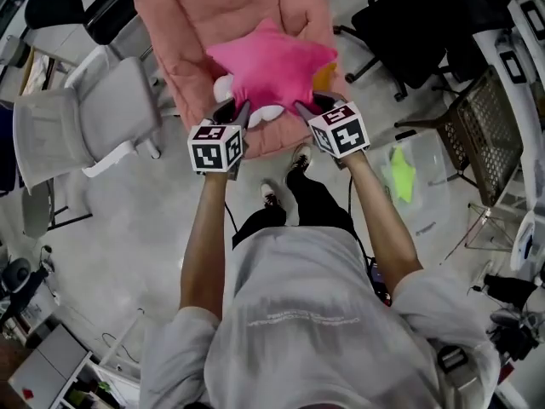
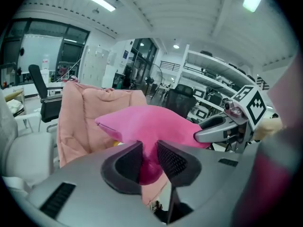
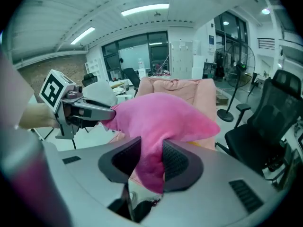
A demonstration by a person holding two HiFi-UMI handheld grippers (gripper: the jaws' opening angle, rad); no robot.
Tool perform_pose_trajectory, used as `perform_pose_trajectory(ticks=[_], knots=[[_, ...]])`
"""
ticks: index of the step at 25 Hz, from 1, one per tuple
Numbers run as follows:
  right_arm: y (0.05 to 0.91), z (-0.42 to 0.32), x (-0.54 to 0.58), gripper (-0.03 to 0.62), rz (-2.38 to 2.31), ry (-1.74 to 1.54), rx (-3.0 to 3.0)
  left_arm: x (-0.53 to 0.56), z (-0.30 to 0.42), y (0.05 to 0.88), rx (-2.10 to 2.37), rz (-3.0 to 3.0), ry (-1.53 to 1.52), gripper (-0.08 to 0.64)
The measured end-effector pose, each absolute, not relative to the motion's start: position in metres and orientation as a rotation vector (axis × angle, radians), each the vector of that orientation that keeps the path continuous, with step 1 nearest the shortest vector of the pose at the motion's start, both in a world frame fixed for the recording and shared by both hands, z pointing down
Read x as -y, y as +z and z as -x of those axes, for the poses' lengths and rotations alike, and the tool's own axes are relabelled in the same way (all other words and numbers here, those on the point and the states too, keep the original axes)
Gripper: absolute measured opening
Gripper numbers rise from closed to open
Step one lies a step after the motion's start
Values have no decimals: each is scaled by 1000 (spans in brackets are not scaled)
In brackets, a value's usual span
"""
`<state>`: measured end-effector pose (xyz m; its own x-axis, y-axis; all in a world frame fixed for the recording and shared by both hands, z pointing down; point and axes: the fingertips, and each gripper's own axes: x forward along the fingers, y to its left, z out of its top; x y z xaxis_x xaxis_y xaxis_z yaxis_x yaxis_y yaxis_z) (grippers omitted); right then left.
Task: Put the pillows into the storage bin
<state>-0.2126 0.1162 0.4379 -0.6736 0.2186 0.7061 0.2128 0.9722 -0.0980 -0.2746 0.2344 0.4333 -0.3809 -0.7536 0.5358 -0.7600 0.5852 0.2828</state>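
A bright pink star-shaped pillow (image 1: 271, 66) hangs in the air above the pink fabric lounge chair (image 1: 187, 24), held from both sides. My left gripper (image 1: 236, 113) is shut on its lower left point, and the pink plush (image 2: 142, 122) bulges between those jaws. My right gripper (image 1: 308, 106) is shut on the lower right point, where the pillow (image 3: 161, 122) is pinched. Under the pink pillow a white pillow (image 1: 264, 114) and a yellow one (image 1: 324, 77) lie on the chair. A clear storage bin (image 1: 419, 181) with a lime-green pillow (image 1: 400, 174) inside stands on the floor at the right.
A white reclining chair (image 1: 77, 118) stands left of the pink chair. Black office chairs (image 1: 426, 15) are at the upper right, and a mesh metal chair (image 1: 490, 135) stands right of the bin. The person's feet (image 1: 285, 177) are on the grey floor in front of the chair.
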Motion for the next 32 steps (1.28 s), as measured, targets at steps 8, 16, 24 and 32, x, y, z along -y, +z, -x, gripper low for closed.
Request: perform_pose_trajectory(ticks=[8,16,24,32], knots=[[431,123,-26,146,58,115,2363,-130,206,423,2041,-1436,124,110],[470,-21,104,146,-242,334,2319,26,87,459,1763,-1680,245,110],[536,-186,209,147,-548,586,2191,165,-59,526,1417,-1833,402,110],[604,-307,280,152,-702,742,2080,257,-174,594,1190,-1884,516,115]])
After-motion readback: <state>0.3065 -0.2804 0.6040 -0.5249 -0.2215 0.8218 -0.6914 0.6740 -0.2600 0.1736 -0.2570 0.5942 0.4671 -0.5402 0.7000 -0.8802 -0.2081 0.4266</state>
